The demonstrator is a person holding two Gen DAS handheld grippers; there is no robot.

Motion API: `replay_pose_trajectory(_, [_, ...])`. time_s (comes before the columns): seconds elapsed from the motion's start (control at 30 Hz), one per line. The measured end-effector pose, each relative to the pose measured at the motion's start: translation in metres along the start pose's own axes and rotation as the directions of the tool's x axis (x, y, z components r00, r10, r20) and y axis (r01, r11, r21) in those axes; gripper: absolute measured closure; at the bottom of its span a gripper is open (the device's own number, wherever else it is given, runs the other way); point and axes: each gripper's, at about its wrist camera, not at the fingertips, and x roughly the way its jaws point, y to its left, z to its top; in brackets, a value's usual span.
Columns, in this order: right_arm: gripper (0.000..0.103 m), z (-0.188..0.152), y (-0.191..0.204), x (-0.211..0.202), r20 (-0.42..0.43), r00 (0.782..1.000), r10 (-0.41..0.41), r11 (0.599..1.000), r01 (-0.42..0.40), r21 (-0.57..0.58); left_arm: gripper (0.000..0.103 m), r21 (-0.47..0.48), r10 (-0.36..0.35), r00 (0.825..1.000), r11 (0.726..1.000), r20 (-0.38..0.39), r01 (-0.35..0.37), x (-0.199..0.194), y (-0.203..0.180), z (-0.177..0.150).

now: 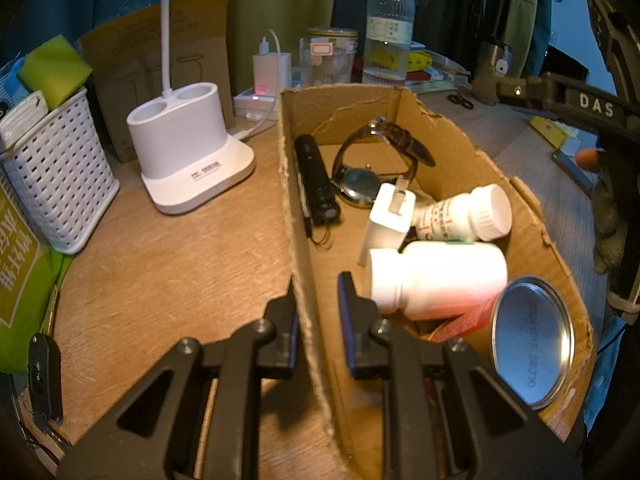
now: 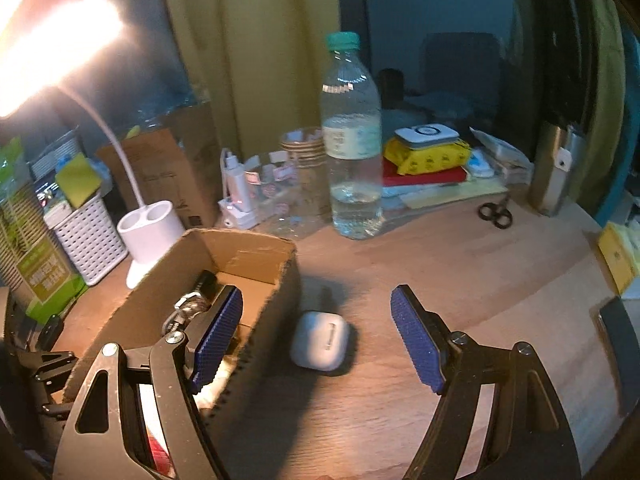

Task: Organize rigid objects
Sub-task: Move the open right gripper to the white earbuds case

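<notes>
A torn cardboard box [image 1: 460, 148] stands on the wooden desk. It holds a black flashlight [image 1: 318, 184], a wristwatch [image 1: 376, 160], a white plug [image 1: 390, 220], two white pill bottles [image 1: 436, 276] and a metal tin [image 1: 532, 340]. My left gripper [image 1: 318, 292] is shut on the box's left wall, one finger on each side. In the right wrist view a white earbud case [image 2: 320, 340] lies on the desk just right of the box [image 2: 256, 248]. My right gripper [image 2: 318, 292] is open above it with nothing between the pads, and its left finger [image 2: 218, 336] hangs over the box wall.
A water bottle [image 2: 352, 140], a glass jar [image 2: 288, 192] and a stack of packets [image 2: 428, 156] stand behind. Black scissors [image 2: 496, 212] lie at the back right. A white lamp base [image 1: 188, 152], a white basket [image 1: 56, 184] and a car key [image 1: 44, 376] sit left of the box.
</notes>
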Motion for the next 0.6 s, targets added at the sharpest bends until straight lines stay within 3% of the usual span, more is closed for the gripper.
replay_pose_trajectory(0.6, [0.023, -0.028, -0.027, 0.046, -0.133, 0.991, -0.022, 0.999, 0.027, 0.039, 0.085, 0.001, 0.000, 1.000, 1.000, 0.000, 0.000, 0.000, 0.000, 0.000])
